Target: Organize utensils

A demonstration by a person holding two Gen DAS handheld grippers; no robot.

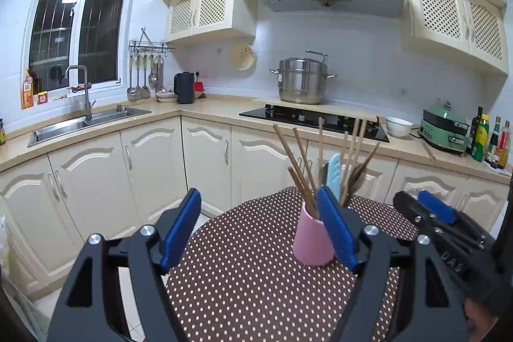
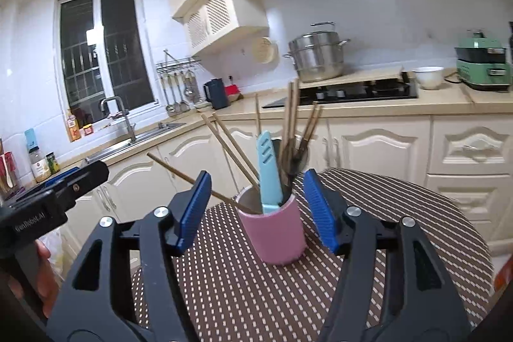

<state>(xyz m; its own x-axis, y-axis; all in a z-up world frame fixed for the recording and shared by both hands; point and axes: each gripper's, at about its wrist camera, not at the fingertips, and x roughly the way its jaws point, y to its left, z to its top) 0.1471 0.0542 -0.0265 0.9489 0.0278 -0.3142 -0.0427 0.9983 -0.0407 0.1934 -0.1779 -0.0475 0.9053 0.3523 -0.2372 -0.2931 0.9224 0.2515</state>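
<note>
Here the pink cup [image 2: 275, 233] stands between the right hand-held gripper's [image 2: 258, 210] wide, empty jaws.

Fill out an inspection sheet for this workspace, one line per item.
Surface: round table under a brown dotted cloth.
Job's things: pink cup upright on it, holding chopsticks, a light blue utensil and dark spoons.
Clutter: nothing seen on the table.
Grippers: left tool open beside the cup; right tool open, the cup between its fingers, untouched.
Cables: nothing seen.
Surroundings: kitchen counter with sink, hob, steel pot, green appliance.
</note>
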